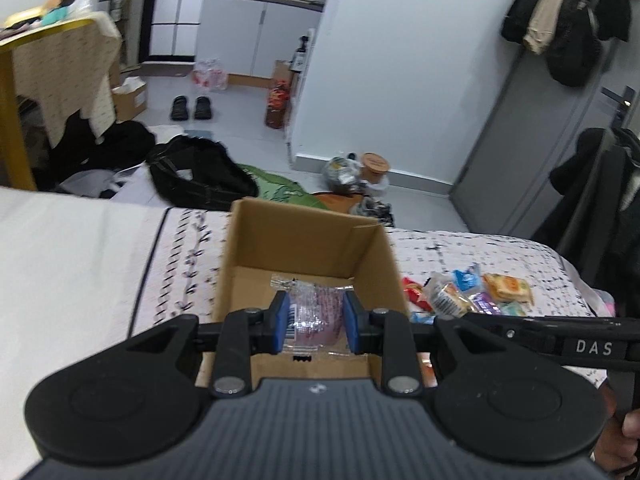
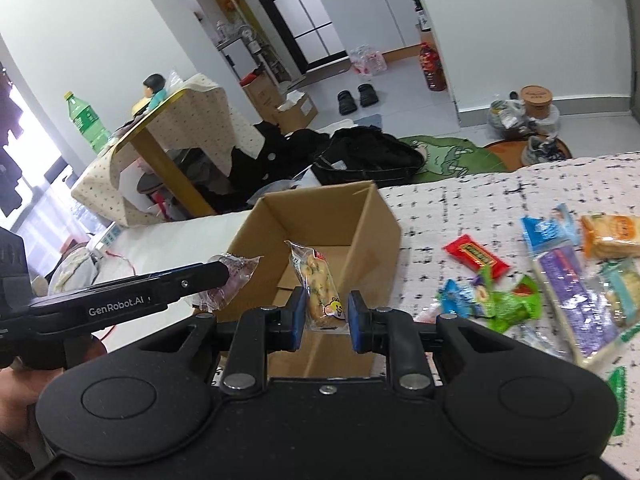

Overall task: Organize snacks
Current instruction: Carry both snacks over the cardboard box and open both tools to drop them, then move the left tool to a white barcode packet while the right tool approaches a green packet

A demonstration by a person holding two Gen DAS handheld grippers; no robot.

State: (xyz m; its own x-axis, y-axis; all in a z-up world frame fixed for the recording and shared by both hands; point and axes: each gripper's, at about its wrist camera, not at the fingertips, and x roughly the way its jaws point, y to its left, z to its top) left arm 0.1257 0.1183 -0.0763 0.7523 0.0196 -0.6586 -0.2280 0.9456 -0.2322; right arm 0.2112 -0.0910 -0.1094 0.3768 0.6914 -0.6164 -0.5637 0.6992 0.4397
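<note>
Left gripper [image 1: 314,322] clamping a clear-wrapped pink snack [image 1: 316,320] above the cardboard box [image 1: 372,264], box floor partly hidden, patterned bedspread [image 1: 460,252]; right gripper [image 2: 326,316] pinching a yellow wrapped cake [image 2: 320,288], loose snacks [image 2: 560,276] blurred, cluttered floor [image 2: 400,92].

Even, bright indoor light. Blown-out window glare [image 2: 24,152] at left edge of right view. Fisheye bending at edges; slight motion blur.
</note>
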